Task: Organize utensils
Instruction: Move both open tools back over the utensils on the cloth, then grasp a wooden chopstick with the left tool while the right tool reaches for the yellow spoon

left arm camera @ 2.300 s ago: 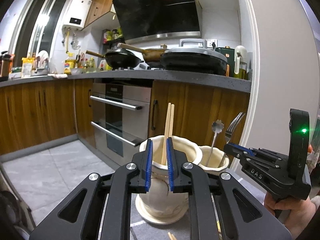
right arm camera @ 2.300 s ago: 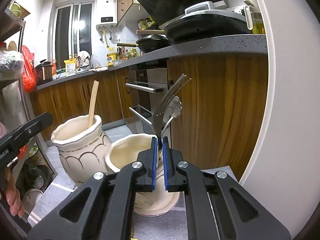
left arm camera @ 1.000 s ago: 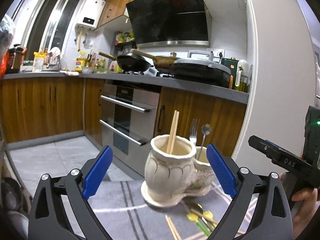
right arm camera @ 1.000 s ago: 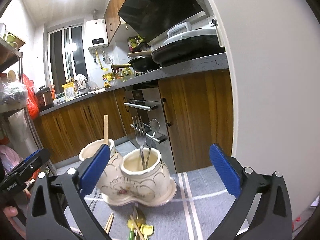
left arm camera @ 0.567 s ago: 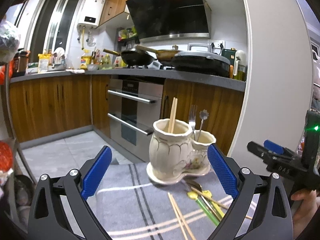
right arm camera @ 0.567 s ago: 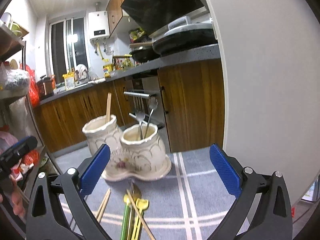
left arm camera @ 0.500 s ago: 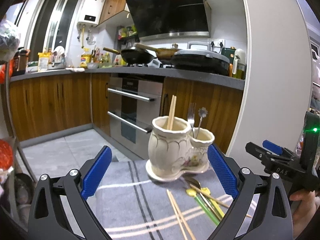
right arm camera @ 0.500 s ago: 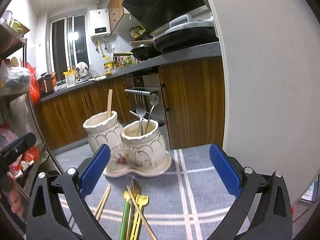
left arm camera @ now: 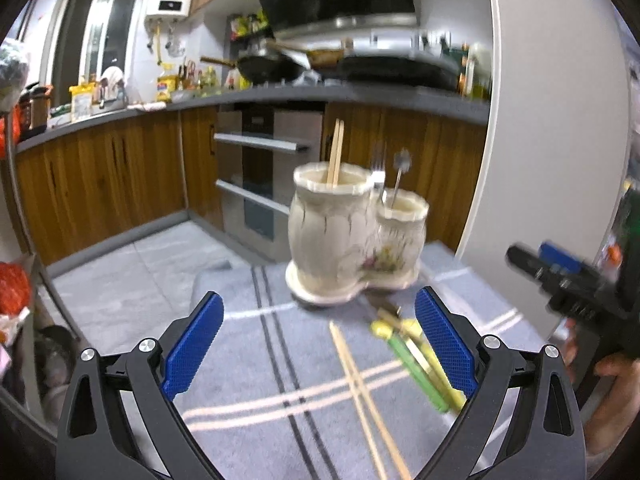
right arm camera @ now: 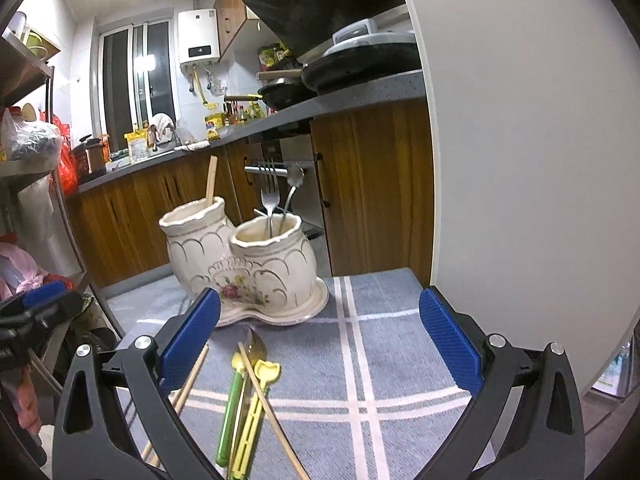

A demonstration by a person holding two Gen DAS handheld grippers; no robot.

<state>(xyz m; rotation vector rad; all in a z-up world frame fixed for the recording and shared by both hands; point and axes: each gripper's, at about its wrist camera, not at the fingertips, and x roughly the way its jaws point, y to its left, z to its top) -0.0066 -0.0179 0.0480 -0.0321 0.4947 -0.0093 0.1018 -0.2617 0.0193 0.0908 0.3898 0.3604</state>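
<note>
The left hand-held gripper is spread wide, its blue-padded fingers empty, poised above the grey cloth with white stripes that covers the desk. The right hand-held gripper is likewise spread and holds nothing. Both point forward and slightly down at the loose items, a stance that suits choosing a next pick.

Just ahead of the right hand-held gripper lies a small heap: a green-handled utensil and a yellow-handled utensil side by side, with a single wooden chopstick crossing over them. A loose pair of wooden chopsticks lies to the left of the heap, nearer the left hand-held gripper.

Beyond the heap stands the cream ceramic twin-pot utensil holder on its joined saucer base. Its left pot holds upright wooden chopsticks; its right pot holds a metal fork and a metal spoon, handles down. The sorting rule appears to be chopsticks left, cutlery right.

Judgement: the task is partly complete; the items on the cloth remain to be sorted. The crossing chopstick should probably be lifted first, since it pins the handled utensils.
</note>
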